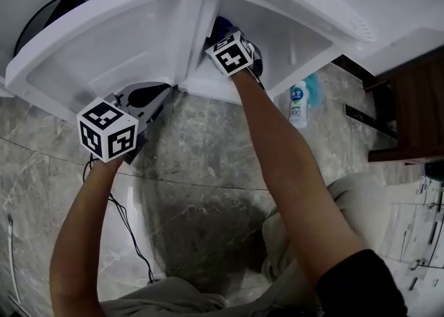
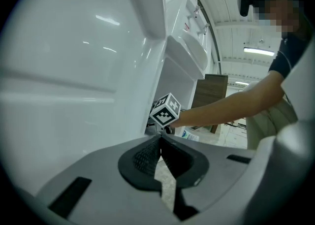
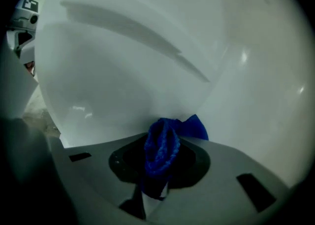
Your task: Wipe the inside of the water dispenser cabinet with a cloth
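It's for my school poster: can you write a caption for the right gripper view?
The right claw grips a bunched blue cloth inside the white cabinet.

The water dispenser cabinet was smooth white plastic inside, as was its door, both glossy enough to carry streaks of the ceiling lights. The cloth bunched in the right gripper was a deep blue fabric with a nubbly, looped weave. Both grippers had matt grey plastic shells, the left gripper showing black pads with a fine ribbed grain, while the floor looked like polished grey veined stone beside dark brown wooden furniture and a smooth plastic bottle.
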Demonstrator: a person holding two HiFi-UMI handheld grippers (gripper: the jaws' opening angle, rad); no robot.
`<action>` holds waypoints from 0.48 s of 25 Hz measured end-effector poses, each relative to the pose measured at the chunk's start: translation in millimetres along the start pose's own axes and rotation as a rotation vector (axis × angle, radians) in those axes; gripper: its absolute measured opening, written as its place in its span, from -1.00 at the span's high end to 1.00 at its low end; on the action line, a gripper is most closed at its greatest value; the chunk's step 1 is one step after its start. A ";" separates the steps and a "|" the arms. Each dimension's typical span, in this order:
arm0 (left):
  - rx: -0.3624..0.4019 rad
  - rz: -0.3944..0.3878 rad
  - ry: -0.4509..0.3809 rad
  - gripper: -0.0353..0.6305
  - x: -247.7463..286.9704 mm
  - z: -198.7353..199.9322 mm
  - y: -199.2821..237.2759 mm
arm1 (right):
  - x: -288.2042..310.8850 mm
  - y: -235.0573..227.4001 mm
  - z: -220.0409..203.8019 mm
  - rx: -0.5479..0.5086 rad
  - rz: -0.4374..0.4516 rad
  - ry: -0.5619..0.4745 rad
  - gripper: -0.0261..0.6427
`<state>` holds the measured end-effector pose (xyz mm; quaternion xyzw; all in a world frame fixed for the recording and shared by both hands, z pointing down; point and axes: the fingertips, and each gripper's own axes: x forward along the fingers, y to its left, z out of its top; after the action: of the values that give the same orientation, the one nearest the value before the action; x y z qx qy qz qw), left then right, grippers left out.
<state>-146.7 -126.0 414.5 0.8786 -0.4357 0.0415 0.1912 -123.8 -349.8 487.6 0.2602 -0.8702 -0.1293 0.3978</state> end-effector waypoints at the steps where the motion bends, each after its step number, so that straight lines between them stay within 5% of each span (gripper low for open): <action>1: -0.001 0.003 0.003 0.88 -1.6 -1.1 1.6 | 2.0 -2.1 -0.4 0.004 0.007 0.009 0.75; 6: -0.005 0.015 0.015 0.88 -8.1 -6.5 7.6 | 4.2 2.0 -2.6 0.060 0.043 0.017 0.75; 12: 0.011 0.019 -0.009 0.88 -3.3 4.7 11.7 | -11.4 29.4 -10.5 -0.002 0.207 0.064 0.75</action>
<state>-158.3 -131.6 412.8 0.8757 -0.4446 0.0418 0.1839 -119.9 -319.2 500.0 0.1725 -0.8793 -0.0798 0.4368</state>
